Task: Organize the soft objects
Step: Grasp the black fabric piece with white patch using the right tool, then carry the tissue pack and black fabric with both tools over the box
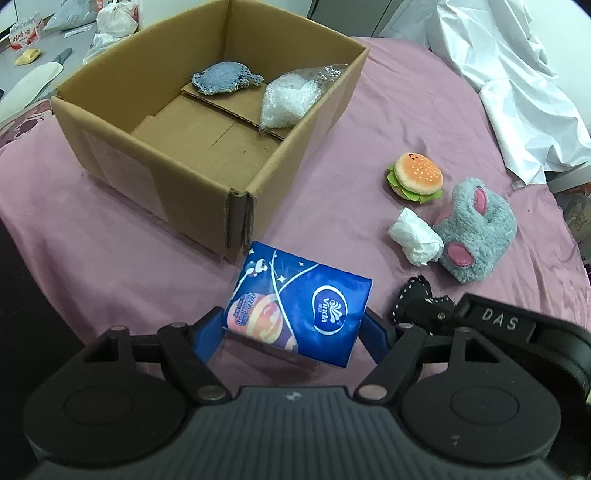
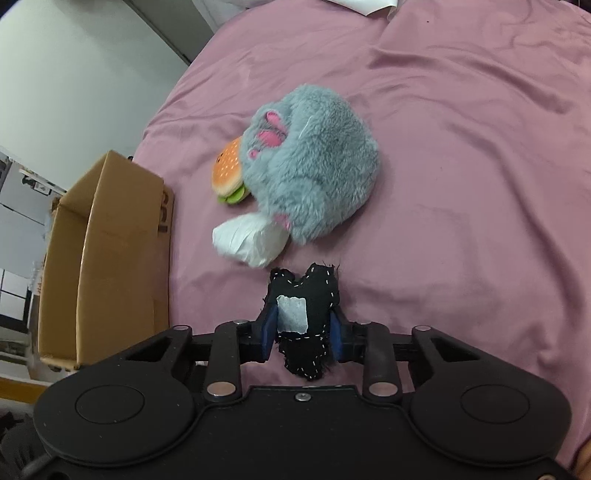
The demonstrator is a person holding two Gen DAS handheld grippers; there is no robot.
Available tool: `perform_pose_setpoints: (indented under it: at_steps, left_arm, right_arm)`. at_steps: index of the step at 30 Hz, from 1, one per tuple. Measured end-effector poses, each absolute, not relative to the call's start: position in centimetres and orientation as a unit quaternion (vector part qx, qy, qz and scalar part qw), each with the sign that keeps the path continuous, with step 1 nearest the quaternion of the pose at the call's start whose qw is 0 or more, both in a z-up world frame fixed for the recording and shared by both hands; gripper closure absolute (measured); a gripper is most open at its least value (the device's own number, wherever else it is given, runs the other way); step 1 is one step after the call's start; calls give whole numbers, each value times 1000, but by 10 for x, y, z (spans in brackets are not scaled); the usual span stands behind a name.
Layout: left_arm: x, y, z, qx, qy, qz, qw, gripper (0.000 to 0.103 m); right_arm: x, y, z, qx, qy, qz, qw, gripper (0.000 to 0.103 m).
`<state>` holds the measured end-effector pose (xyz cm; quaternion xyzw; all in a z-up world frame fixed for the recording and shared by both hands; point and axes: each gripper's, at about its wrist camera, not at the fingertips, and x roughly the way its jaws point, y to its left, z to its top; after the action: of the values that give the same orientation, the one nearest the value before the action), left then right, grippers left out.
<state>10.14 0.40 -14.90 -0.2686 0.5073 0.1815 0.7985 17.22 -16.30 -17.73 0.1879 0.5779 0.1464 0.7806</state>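
My left gripper (image 1: 295, 325) is shut on a blue Vinda tissue pack (image 1: 301, 306), held above the pink cloth just in front of the cardboard box (image 1: 155, 155). The box holds a blue knitted piece (image 1: 225, 75) and a clear plastic bag (image 1: 291, 98). My right gripper (image 2: 303, 328) is shut on a black stitched fabric piece (image 2: 306, 317) with a white patch; it also shows in the left wrist view (image 1: 413, 299). On the cloth lie a plush burger (image 1: 415, 177), a crumpled white tissue (image 1: 415, 240) and a grey plush toy (image 1: 476, 229).
The pink cloth (image 2: 461, 184) covers the table. A white sheet (image 1: 509, 85) is heaped at the far right. Bags and packets (image 1: 110, 22) lie on a surface beyond the box. The box also shows at the left in the right wrist view (image 2: 107, 258).
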Motion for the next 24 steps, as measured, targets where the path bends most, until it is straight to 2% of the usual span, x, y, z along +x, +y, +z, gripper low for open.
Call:
perform_pose_setpoints:
  at_steps: [24]
  left_arm:
    - [80,-21,-77,-236,463,139,843,27]
  right_arm:
    - [126,-207,-92,216,493,163,827,74]
